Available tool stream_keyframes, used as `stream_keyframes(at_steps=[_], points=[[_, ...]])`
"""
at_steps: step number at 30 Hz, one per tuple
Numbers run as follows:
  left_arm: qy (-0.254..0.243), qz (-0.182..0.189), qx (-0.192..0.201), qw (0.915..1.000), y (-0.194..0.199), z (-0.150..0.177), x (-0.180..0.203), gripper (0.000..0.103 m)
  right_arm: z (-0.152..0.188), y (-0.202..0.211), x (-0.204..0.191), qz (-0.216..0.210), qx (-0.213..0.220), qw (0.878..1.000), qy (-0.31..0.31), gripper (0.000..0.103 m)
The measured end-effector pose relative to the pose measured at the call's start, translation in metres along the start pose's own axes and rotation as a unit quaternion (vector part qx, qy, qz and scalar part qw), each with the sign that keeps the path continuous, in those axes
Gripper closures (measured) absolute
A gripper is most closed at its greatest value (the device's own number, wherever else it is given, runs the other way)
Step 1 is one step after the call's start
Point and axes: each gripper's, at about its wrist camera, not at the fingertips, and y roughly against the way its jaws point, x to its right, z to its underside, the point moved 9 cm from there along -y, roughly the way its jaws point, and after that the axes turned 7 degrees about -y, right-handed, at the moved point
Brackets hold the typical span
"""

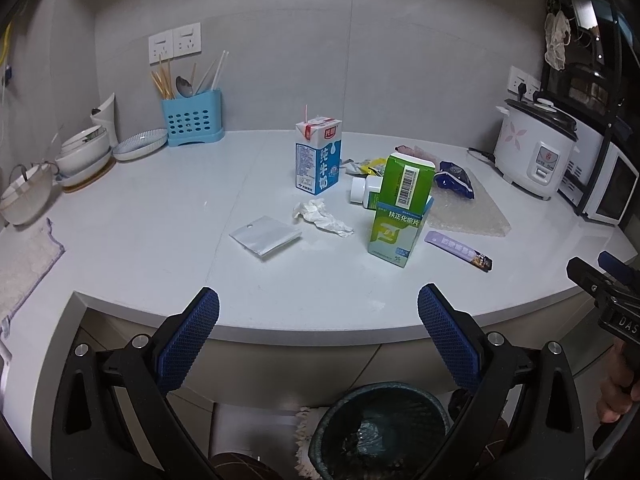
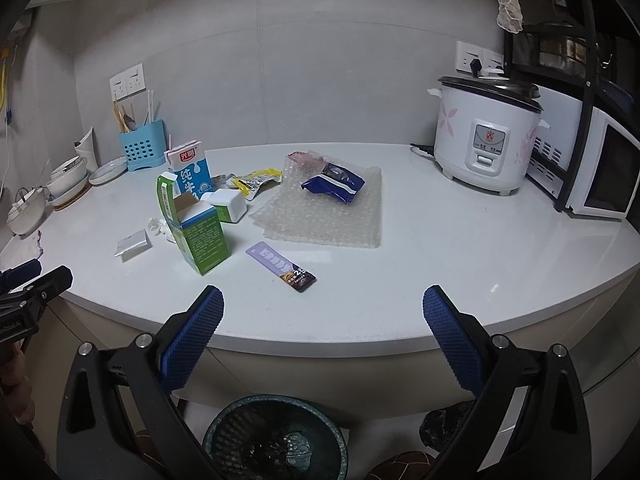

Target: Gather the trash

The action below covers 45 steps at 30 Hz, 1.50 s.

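Many pieces of trash lie on the tabletop [image 1: 160,216]: purple sachet [image 2: 281,266], tissue [image 1: 320,218] and others around the green box [image 1: 400,216]. Both left tongs [image 1: 318,336] and right tongs [image 2: 323,336] are spread, empty. Nearly all collecting into the bin [image 2: 224,432] below remains.

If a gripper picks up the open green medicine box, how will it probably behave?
The green medicine box stands upright with its top flap open, so it looks like thin card and probably crushes under a firm pinch. It seems light, maybe empty, as a white bottle lies behind it. A push near its top would likely tip it.
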Motion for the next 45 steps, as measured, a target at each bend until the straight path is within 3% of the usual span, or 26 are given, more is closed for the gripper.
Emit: stream_keyframes(at_steps=[45], points=[[0.007, 0.004, -0.012, 0.9999, -0.011, 0.001, -0.005, 0.006, -0.002, -0.015, -0.007, -0.007, -0.012, 1.0, 0.023, 0.008]])
